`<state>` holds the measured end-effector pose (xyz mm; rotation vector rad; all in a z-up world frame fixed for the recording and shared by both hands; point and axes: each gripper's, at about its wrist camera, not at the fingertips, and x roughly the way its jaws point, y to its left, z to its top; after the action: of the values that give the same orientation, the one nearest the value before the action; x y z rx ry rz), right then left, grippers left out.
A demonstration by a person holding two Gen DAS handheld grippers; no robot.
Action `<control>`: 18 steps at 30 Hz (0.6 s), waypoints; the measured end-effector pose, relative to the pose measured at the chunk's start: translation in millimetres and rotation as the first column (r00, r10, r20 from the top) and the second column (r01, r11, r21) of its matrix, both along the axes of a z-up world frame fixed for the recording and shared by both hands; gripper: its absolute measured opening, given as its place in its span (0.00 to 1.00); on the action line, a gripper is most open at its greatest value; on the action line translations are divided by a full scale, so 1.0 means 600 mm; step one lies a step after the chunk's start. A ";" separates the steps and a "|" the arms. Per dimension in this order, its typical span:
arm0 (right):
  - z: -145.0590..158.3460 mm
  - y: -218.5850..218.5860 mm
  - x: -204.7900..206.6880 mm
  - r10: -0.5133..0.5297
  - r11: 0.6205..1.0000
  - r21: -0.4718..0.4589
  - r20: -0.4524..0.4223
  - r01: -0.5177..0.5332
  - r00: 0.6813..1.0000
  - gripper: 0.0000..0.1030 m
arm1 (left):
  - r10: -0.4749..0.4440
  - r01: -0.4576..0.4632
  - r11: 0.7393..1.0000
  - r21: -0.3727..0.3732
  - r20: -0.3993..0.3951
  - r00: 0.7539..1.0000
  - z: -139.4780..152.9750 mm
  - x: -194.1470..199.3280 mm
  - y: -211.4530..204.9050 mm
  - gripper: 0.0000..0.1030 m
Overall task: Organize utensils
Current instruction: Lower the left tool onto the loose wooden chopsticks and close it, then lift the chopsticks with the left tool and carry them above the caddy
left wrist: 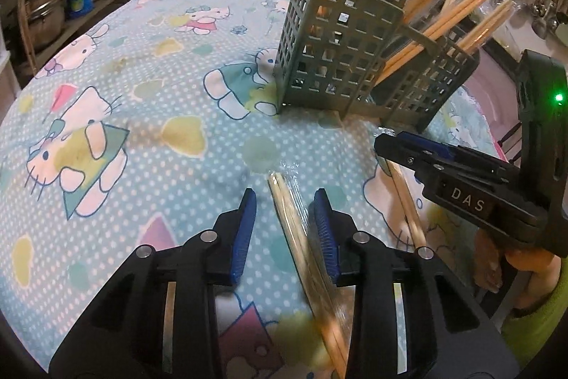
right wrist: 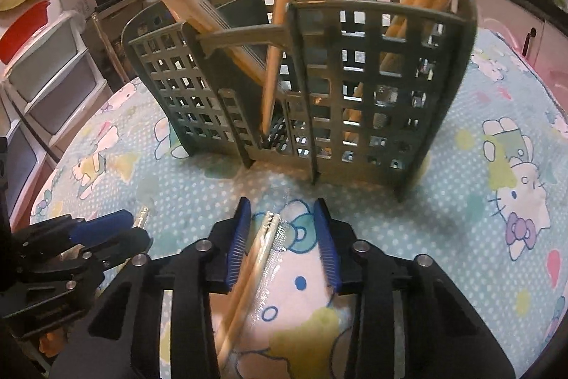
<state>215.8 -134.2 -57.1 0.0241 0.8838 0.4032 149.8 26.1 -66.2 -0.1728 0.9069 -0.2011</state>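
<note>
Wooden chopsticks in clear wrap lay flat on the patterned cloth point(left wrist: 149, 59), one pair under each gripper. Left gripper point(left wrist: 285, 219) spread, empty; its pair point(left wrist: 294, 229) ran lengthwise between the fingers, close against the right blue pad. Right gripper point(right wrist: 282, 229) also spread; its pair point(right wrist: 255, 254) lay along the fingers, nearer the left pad. Green slotted holder point(right wrist: 355, 77), already holding several pairs, stood just ahead of both. Judgement: either could close in place.
</note>
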 end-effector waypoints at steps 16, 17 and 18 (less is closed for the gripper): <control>0.041 0.005 -0.032 0.072 0.996 0.046 0.072 -0.076 0.995 0.08 | 0.034 -0.033 0.996 0.078 -0.013 0.999 0.001 0.042 -0.019 0.11; 0.049 0.002 -0.036 0.076 0.995 0.059 0.075 -0.081 0.994 0.08 | 0.033 -0.032 0.997 0.076 -0.014 0.999 0.003 0.045 -0.018 0.11; 0.055 0.000 -0.038 0.080 0.994 0.068 0.079 -0.085 0.994 0.08 | 0.031 -0.030 0.997 0.072 -0.013 0.999 0.005 0.046 -0.017 0.10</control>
<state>192.7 -134.5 -24.2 0.0374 0.7973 0.5095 177.6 16.2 -63.2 -0.1217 0.9235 -0.1395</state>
